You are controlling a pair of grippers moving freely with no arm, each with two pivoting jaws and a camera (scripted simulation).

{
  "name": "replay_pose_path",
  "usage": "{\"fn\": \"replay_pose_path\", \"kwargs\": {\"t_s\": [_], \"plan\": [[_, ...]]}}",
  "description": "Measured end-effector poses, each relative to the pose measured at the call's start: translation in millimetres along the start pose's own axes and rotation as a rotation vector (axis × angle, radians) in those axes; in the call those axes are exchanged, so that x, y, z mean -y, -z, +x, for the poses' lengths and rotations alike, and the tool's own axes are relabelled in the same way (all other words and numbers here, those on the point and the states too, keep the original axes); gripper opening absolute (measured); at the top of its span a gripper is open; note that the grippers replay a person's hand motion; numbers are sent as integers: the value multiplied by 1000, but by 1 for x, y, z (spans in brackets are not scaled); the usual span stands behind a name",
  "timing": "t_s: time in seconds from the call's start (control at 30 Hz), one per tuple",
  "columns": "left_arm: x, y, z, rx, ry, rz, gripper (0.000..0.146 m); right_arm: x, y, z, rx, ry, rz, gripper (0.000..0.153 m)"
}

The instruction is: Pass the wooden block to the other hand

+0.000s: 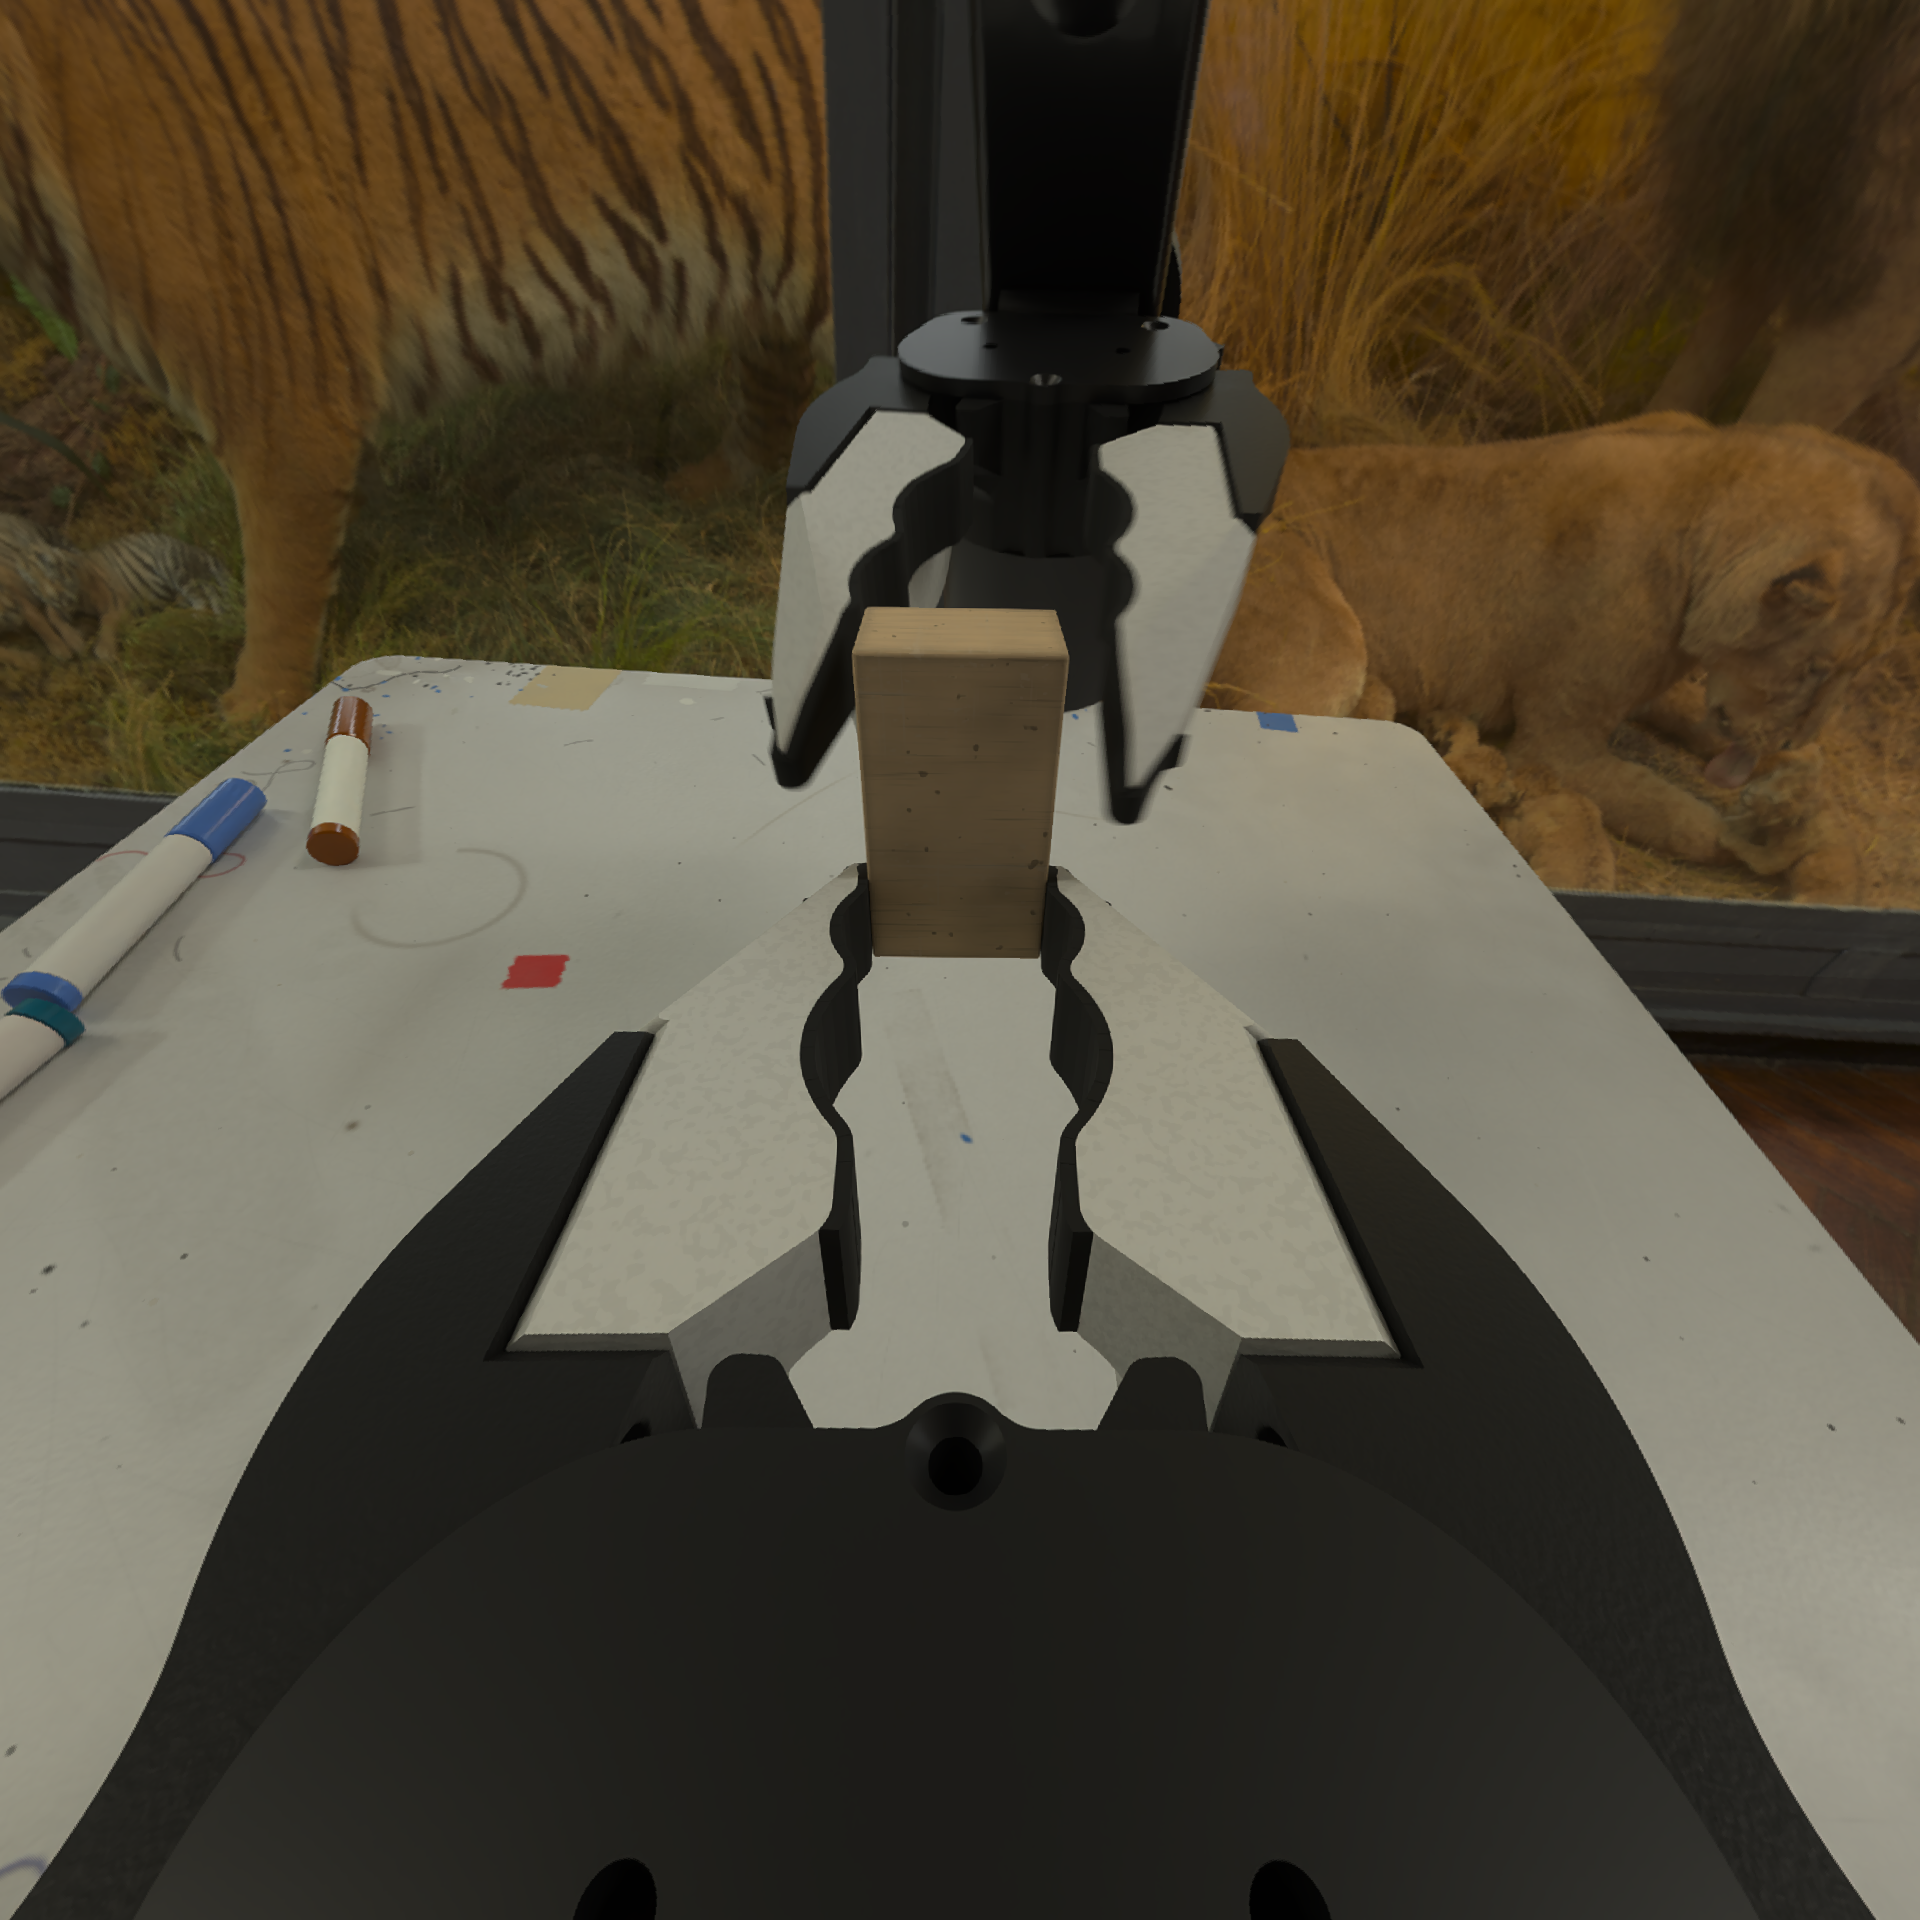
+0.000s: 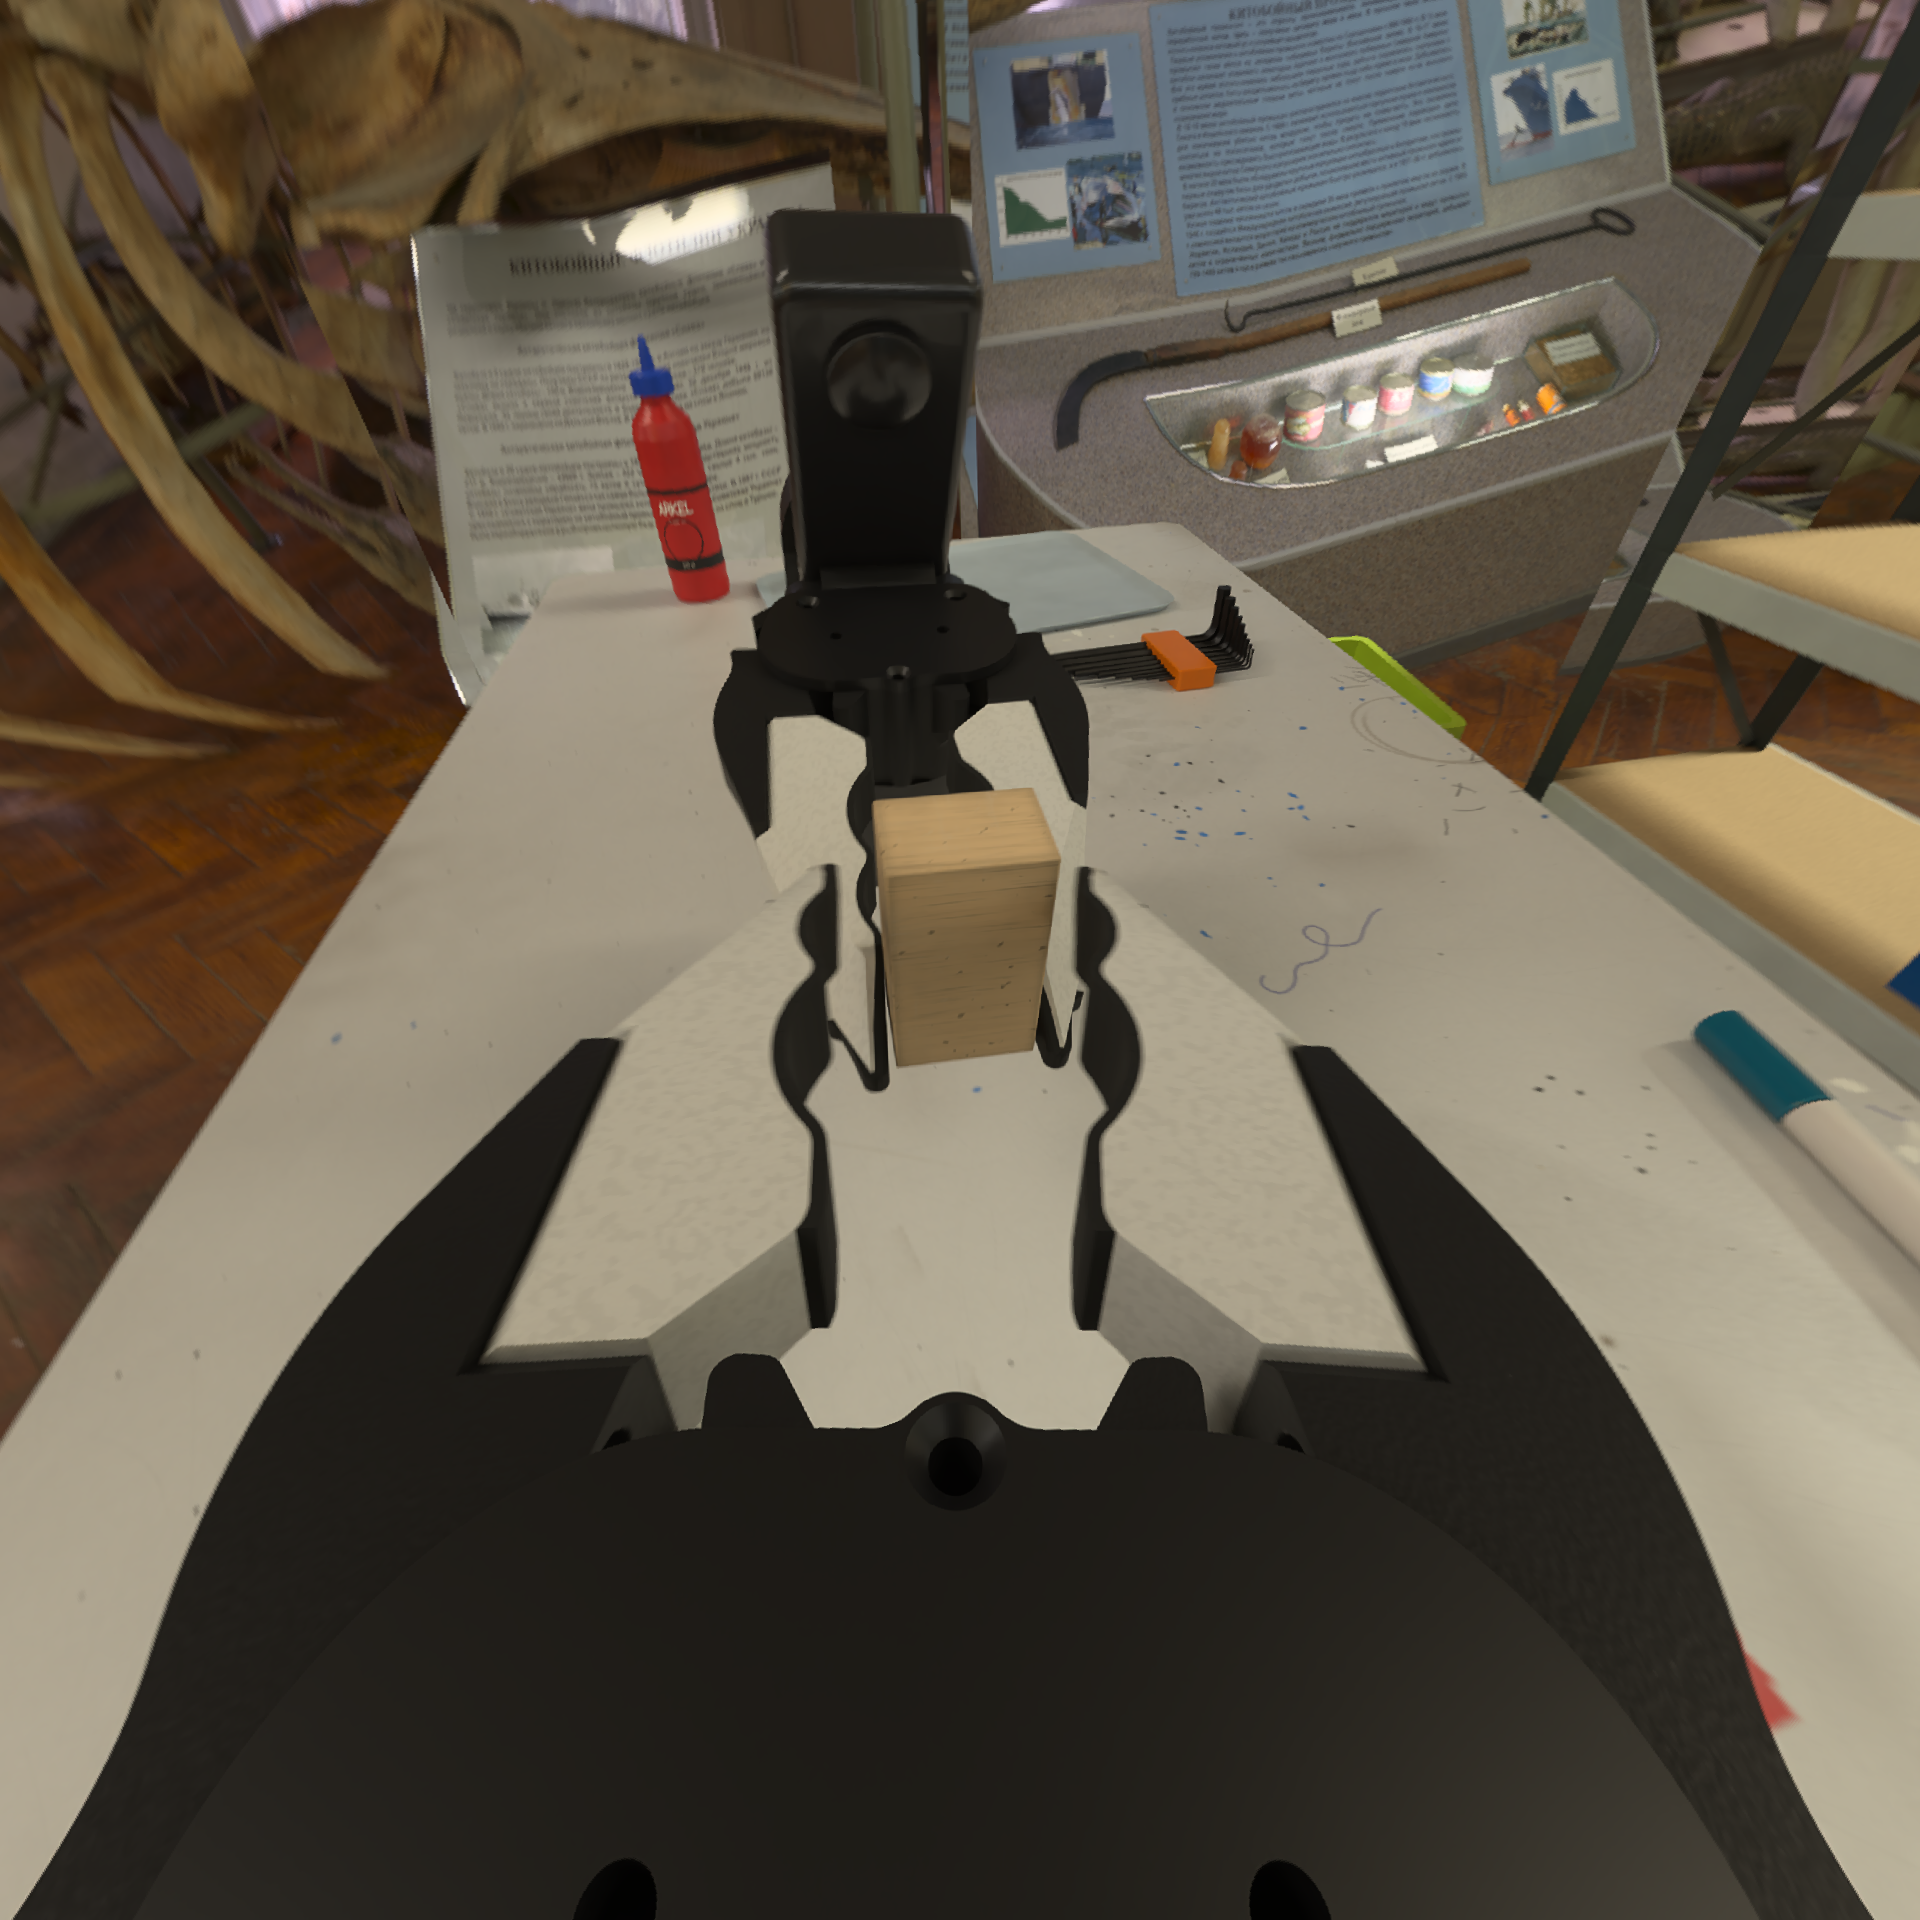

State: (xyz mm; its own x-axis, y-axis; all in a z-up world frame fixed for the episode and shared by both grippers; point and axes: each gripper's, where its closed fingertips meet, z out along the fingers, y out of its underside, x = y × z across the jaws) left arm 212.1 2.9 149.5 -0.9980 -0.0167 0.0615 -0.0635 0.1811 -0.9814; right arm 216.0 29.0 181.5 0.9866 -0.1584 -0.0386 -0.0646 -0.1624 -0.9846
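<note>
The wooden block (image 1: pixel 961 769) is a pale upright slab held above the white table (image 1: pixel 1403 1091). My left gripper (image 1: pixel 956 896) is shut on its lower end. My right gripper (image 1: pixel 961 792) faces it from the far side, open, with one finger on each side of the block's upper part and a gap at each side. In the right wrist view the block (image 2: pixel 966 935) stands between my right gripper's (image 2: pixel 954 878) open fingers without touching them. The left gripper (image 2: pixel 962 1068) clamps it from behind.
In the left wrist view a brown-capped marker (image 1: pixel 338 779) and a blue-capped marker (image 1: pixel 135 894) lie at the table's left, near a red patch (image 1: pixel 535 971). In the right wrist view a red bottle (image 2: pixel 675 488), a hex key set (image 2: pixel 1174 655) and a teal-capped marker (image 2: pixel 1818 1122) lie on the table (image 2: pixel 499 935).
</note>
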Motion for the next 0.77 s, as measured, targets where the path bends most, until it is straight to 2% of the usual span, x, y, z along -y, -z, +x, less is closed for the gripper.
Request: {"fn": "replay_pose_path", "kwargs": {"t_s": [0.03, 0.13, 0.23, 0.33, 0.43, 0.53, 0.63, 0.7, 0.77], "plan": [[-1, 0, 0, 4, -5, -3, 32, 0, -3, 1, 3, -26, 11, 34], [-3, 0, -11, 64, -10, -12, 32, -2, -4, 10, -22, -56, 9, 34], [-5, 5, -26, 145, 8, -30, 58, 12, 22, 35, -195, -43, 73, 34], [-13, 8, -28, 131, 49, -71, 61, 32, 93, 81, -609, 34, 161, 34], [-17, 6, -26, 109, 60, -91, 61, 34, 203, 114, -1091, 78, 190, 34], [-21, 1, -24, 111, 40, -111, 61, 43, 307, 99, -1433, 117, 322, 34], [-24, -4, -22, 101, 33, -123, 61, 70, 365, 48, -1587, 322, 586, 34], [-27, -8, -22, 97, 41, -129, 60, 77, 375, 29, -1588, 395, 705, 34], [-30, -11, -22, 96, 50, -139, 60, 71, 373, 41, -1575, 354, 676, 34]]}}
